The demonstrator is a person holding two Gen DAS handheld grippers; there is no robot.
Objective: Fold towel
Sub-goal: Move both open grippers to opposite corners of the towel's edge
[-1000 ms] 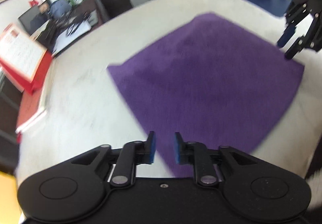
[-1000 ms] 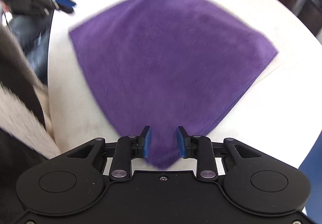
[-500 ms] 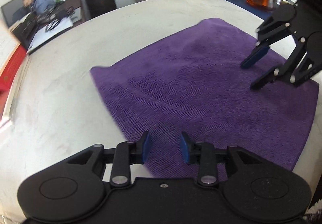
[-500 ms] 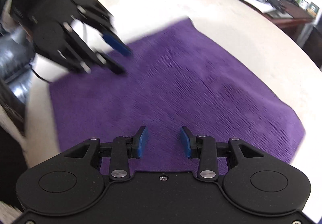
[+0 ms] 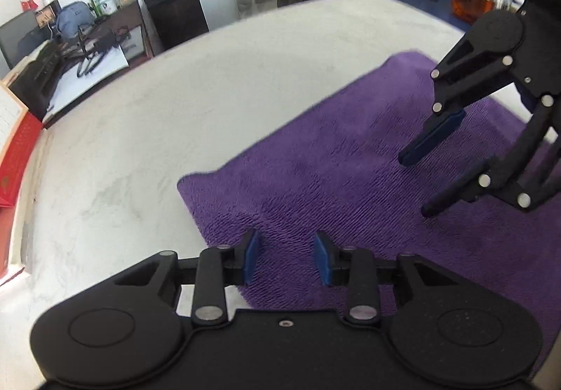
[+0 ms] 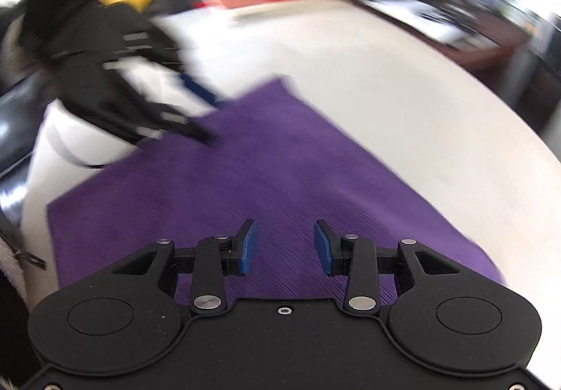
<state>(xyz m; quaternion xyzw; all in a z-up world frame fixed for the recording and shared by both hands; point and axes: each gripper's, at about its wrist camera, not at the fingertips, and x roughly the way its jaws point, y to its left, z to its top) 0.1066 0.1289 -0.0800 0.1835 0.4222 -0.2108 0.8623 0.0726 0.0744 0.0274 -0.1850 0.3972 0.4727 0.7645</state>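
Over the flat purple terry towel (image 5: 350,179) on the pale bench (image 5: 175,116)
Left claw (image 5: 286,258) and right claw (image 6: 285,246) hang parted, empty, poised to pinch its edges.

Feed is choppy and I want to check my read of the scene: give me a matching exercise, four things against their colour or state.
Things:
1. towel
2. left gripper
3. glass teapot
4. folder at the table's left edge

States:
A. red
B. holds amber liquid
C. purple, lying flat on the table
D. jaws apart over the towel's near edge, nothing pinched

Pairs: 1-C, 2-D, 3-B, 4-A
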